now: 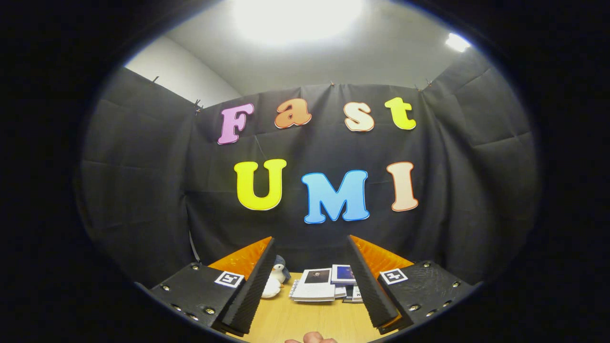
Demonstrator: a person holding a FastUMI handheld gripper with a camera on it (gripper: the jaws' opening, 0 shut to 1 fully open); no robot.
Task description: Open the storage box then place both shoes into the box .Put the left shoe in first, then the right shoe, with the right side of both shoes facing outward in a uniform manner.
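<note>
Wooden light-brown tabletop [295,319] w/ stacked white booklets [314,286] beyond gripper [310,281], fingers wide apart, empty; prob. raised level pre-approach, box not reached yet.

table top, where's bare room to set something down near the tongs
The wooden table is bare between the open tongs, from the fingertip of a hand up to the stack of booklets. It is crowded ahead: the booklets and a small penguin toy sit against the booth wall.
</note>
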